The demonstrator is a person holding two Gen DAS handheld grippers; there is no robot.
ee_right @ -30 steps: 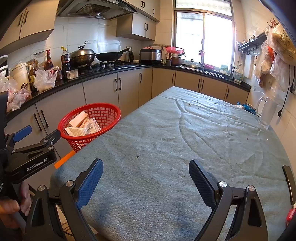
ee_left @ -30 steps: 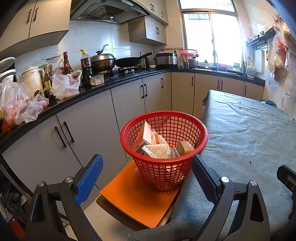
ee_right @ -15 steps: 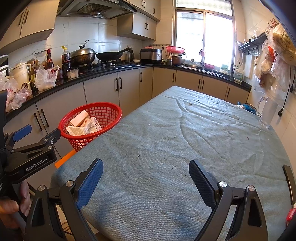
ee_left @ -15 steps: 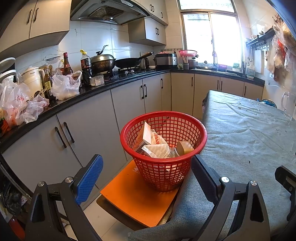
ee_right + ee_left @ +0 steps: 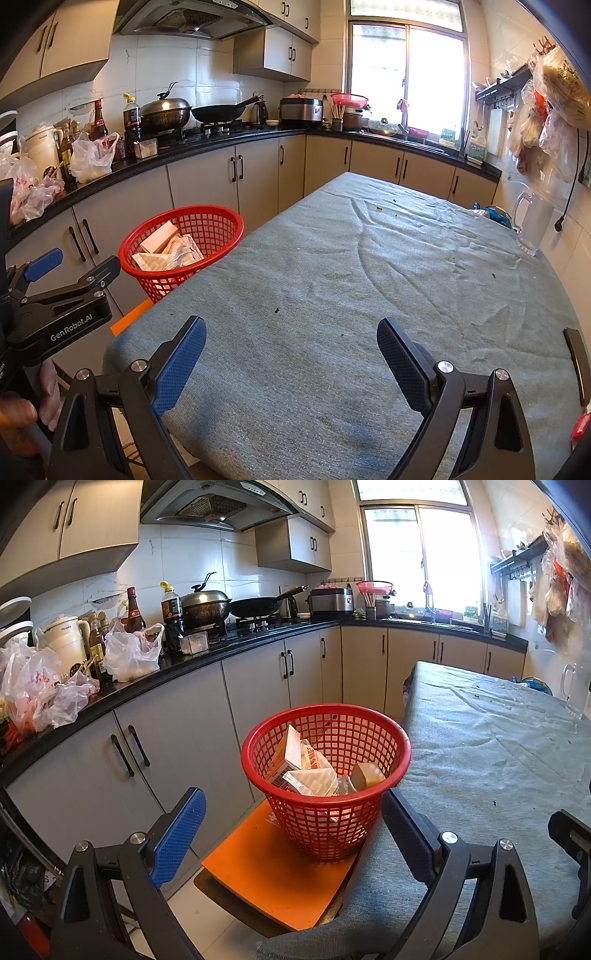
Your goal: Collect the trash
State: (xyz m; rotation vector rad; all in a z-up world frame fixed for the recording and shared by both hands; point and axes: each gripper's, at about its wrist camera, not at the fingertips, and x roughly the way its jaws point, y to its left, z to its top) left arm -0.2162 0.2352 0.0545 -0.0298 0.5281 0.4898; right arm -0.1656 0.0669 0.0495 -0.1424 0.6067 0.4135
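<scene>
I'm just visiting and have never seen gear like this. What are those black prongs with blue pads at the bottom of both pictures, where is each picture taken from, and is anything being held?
There is no robot here. A person carries one hand-held gripper in each hand, and each has a wide-angle camera looking forward along its two fingers. The prongs you see are those fingers.

One picture comes from the left gripper. It faces a red basket standing on an orange stool beside the table. The basket already holds trash: a carton, wrappers and a small jar.

The other picture comes from the right gripper, which looks along the table. Its grey cloth carries only small crumbs, with a glass mug at the far right edge.

Both grippers are open and hold nothing.
</scene>
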